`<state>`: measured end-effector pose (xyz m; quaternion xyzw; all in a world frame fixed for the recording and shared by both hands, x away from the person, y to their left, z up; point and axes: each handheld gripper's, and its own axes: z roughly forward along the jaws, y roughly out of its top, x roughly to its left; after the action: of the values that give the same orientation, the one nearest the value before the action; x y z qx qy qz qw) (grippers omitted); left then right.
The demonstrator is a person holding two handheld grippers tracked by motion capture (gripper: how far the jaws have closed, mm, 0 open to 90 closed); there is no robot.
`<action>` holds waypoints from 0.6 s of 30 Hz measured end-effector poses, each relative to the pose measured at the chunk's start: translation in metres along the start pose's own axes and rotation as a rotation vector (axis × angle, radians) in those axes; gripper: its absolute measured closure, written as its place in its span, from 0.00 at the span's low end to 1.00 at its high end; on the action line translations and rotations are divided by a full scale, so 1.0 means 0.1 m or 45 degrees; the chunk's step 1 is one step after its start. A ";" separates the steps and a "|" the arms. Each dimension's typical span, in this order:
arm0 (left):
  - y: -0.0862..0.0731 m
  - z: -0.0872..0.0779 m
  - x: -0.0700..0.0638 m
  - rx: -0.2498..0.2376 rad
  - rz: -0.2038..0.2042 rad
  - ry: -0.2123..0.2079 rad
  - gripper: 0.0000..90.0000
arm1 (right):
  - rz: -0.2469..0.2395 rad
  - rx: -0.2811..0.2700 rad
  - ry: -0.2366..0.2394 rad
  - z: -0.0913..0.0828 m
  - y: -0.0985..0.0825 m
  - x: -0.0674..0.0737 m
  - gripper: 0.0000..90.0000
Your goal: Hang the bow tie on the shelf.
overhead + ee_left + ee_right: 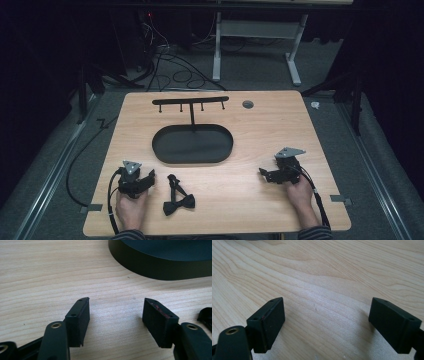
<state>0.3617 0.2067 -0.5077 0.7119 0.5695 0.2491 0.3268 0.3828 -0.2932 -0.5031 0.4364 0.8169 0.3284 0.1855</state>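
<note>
The black bow tie (178, 201) lies flat on the light wooden tabletop (260, 125), near the person's edge and left of centre, its strap (173, 182) trailing away from the bow toward the tray. It sits just beside the left gripper (150, 176), not touching it, and well apart from the right gripper (262, 173).

Beyond the bow tie, at the middle of the tabletop, stands a black oval tray (192, 144) with a low upright rim; its inside looks bare and dark. A thin post (192, 115) rises from the tray's far edge and carries a horizontal bar (190, 100) with small pegs hanging under it. The left gripper view has the tray's curved wall (160, 267) at upper right.

The left gripper rests low on the tabletop in the person's left hand (131, 209), its fingers (78, 320) apart with bare wood between them. The right gripper, held in the right hand (301, 192), rests near the tabletop's right side, its fingers (268, 322) spread wide over bare wood.

A small round grey grommet (248, 104) sits near the far edge.
</note>
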 end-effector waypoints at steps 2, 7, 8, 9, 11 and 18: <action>0.00 0.00 0.00 0.002 0.002 -0.002 0.42 | 0.000 0.000 0.000 0.00 0.00 0.00 0.16; 0.00 0.00 0.00 0.001 0.003 -0.004 0.41 | -0.001 0.000 0.000 0.00 0.00 0.00 0.16; 0.00 0.00 0.00 0.003 0.005 -0.004 0.41 | 0.000 -0.004 0.000 0.00 0.00 0.00 0.16; 0.00 0.00 0.00 0.001 0.003 -0.004 0.41 | 0.000 0.000 0.000 0.00 0.00 0.00 0.16; 0.00 0.00 0.00 0.003 0.005 -0.006 0.41 | 0.000 0.000 0.000 0.00 0.00 0.00 0.16; 0.00 0.00 0.00 0.003 0.001 -0.008 0.41 | 0.001 0.001 0.000 0.00 0.00 0.00 0.16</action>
<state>0.3618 0.2064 -0.5077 0.7133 0.5684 0.2464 0.3278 0.3827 -0.2931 -0.5031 0.4367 0.8169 0.3281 0.1851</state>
